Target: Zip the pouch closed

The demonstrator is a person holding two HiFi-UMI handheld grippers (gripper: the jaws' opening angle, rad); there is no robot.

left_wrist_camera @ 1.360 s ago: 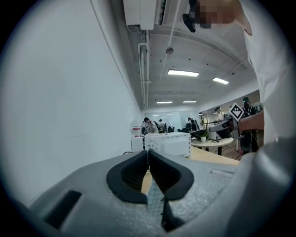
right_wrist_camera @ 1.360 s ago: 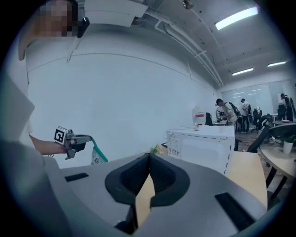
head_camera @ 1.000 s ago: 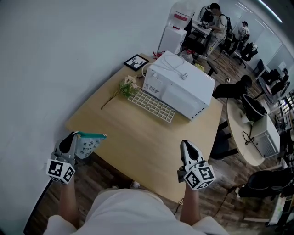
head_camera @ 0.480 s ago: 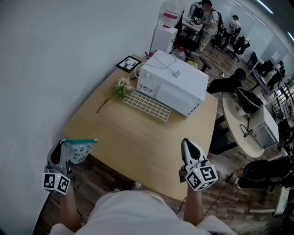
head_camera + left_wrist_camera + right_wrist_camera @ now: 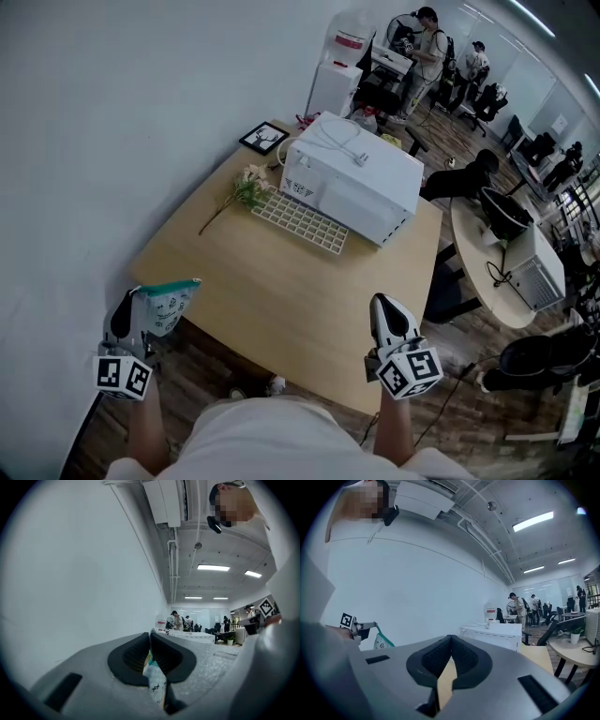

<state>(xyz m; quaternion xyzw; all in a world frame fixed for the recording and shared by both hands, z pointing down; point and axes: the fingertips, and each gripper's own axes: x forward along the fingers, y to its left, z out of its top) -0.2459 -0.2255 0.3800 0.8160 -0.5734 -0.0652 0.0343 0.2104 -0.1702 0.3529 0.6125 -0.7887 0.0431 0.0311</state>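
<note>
pouch (image 5: 170, 302) clamped in left tongs (image 5: 129, 302) by table (image 5: 272, 281) corner edge; right tongs (image 5: 382, 305) together, empty

Lots of white, tan and a bit of teal
The pouch (image 5: 169, 306) is white with dark print and a teal top edge, table (image 5: 272, 281) pale tan wood, floor (image 5: 202, 361) dark brown planks; left gripper (image 5: 129, 298) and right gripper (image 5: 382, 304) are grey with black-and-white marker squares.
</note>
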